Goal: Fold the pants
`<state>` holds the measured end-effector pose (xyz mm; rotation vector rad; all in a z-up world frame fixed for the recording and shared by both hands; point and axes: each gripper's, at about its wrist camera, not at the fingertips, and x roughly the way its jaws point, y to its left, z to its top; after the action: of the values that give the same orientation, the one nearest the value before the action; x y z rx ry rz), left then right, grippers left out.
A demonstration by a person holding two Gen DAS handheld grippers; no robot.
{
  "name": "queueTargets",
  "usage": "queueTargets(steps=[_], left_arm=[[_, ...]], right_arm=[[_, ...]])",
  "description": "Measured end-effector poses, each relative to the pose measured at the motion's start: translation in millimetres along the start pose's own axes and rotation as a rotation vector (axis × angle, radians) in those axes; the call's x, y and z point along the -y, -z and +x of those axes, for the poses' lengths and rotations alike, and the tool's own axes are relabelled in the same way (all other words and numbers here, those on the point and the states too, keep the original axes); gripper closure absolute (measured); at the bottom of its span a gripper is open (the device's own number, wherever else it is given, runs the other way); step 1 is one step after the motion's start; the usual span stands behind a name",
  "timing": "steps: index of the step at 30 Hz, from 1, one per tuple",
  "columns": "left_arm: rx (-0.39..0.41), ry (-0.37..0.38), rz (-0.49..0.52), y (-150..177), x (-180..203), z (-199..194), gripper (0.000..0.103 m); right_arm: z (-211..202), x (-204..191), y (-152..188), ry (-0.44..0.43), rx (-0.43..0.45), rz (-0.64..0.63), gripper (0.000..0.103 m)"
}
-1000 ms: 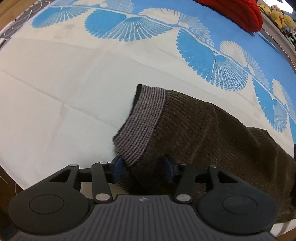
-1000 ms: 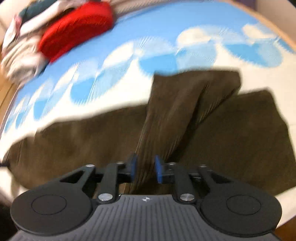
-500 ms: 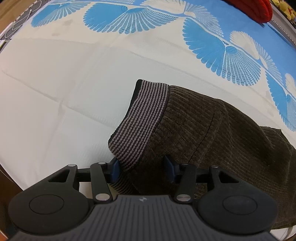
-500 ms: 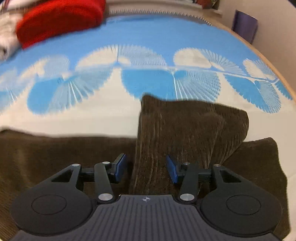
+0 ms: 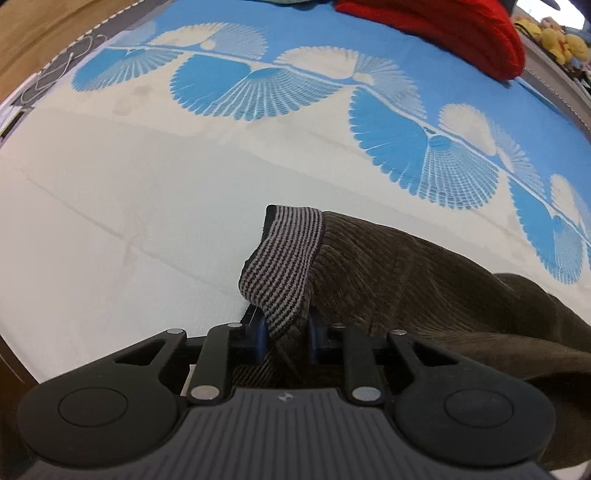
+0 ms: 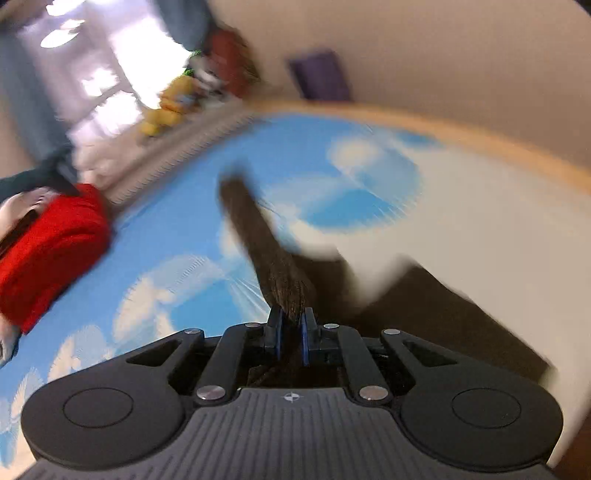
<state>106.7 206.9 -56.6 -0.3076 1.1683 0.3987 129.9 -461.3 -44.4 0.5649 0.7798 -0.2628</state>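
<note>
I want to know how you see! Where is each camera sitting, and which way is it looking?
Left wrist: sits on the left gripper, looking along its fingers over the white-and-blue bedspread; the fingers pinch the pants by the striped waistband.
Right wrist: sits on the right gripper, facing the far wall; its fingers clamp a lifted fold of the pants; the picture is blurred.
Both views share the pants, the bedspread and the red blanket.

Bed (image 5: 129, 206) with a white-and-blue fan-print sheet stretching out ahead of both tongs. Brown corduroy pants (image 5: 424, 288) lying on it right in front of the left tongs, trailing off right. Red knit bundle (image 5: 461, 33) way off at the far-right edge.
</note>
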Motion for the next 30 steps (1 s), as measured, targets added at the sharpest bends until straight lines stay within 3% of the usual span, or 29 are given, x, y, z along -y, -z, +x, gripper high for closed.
queueTargets(steps=[3,4,5,7,8,10,14,17,18,19,21,26,28,30], left_arm=[[-0.046,-0.001,0.017,1.8,-4.2,6.3,0.079],[-0.067,0.009,0.011,2.5,-5.7,10.2,0.077],[-0.078,0.022,-0.005,2.1,-8.7,12.4,0.075],[-0.089,0.047,-0.032,0.6,-15.5,14.0,0.074],[-0.097,0.056,-0.040,0.3,-17.4,15.5,0.072],[-0.111,0.061,-0.068,0.2,-21.9,18.3,0.070],[-0.138,0.082,-0.102,-0.2,-27.6,24.4,0.070],[-0.151,0.072,-0.082,0.2,-27.2,27.6,0.070],[-0.154,0.072,-0.074,0.2,-27.0,28.3,0.071],[-0.152,0.072,-0.063,0.3,-26.5,28.0,0.074],[-0.137,0.069,-0.032,1.1,-25.3,24.7,0.079],[-0.097,0.110,0.023,6.6,-25.9,5.4,0.082],[-0.151,0.098,0.071,12.3,-26.1,13.5,0.081],[-0.206,0.074,0.138,18.5,-23.8,21.5,0.073]], right_arm=[[24.9,48.0,26.5,0.064,-0.302,0.048,0.091],[28.6,63.3,31.6,0.063,-0.347,0.097,0.091],[29.0,77.6,32.2,0.053,-0.358,0.138,0.089],[22.7,98.0,24.9,0.037,-0.292,0.188,0.084],[20.5,106.4,21.0,0.034,-0.257,0.219,0.077],[19.7,123.4,16.2,0.051,-0.206,0.295,0.053],[35.4,146.6,9.4,0.067,-0.183,0.440,0.052],[47.3,142.1,6.3,0.147,-0.177,0.437,0.054],[51.3,139.8,5.1,0.164,-0.184,0.431,0.061],[52.3,136.9,4.4,0.197,-0.184,0.406,0.082],[53.6,128.8,2.1,0.229,-0.179,0.356,0.093],[10.7,124.3,-7.6,0.182,0.021,0.374,0.096],[11.4,127.8,-4.8,0.237,0.012,0.352,0.096],[29.5,140.3,2.8,0.284,-0.082,0.369,0.095]])
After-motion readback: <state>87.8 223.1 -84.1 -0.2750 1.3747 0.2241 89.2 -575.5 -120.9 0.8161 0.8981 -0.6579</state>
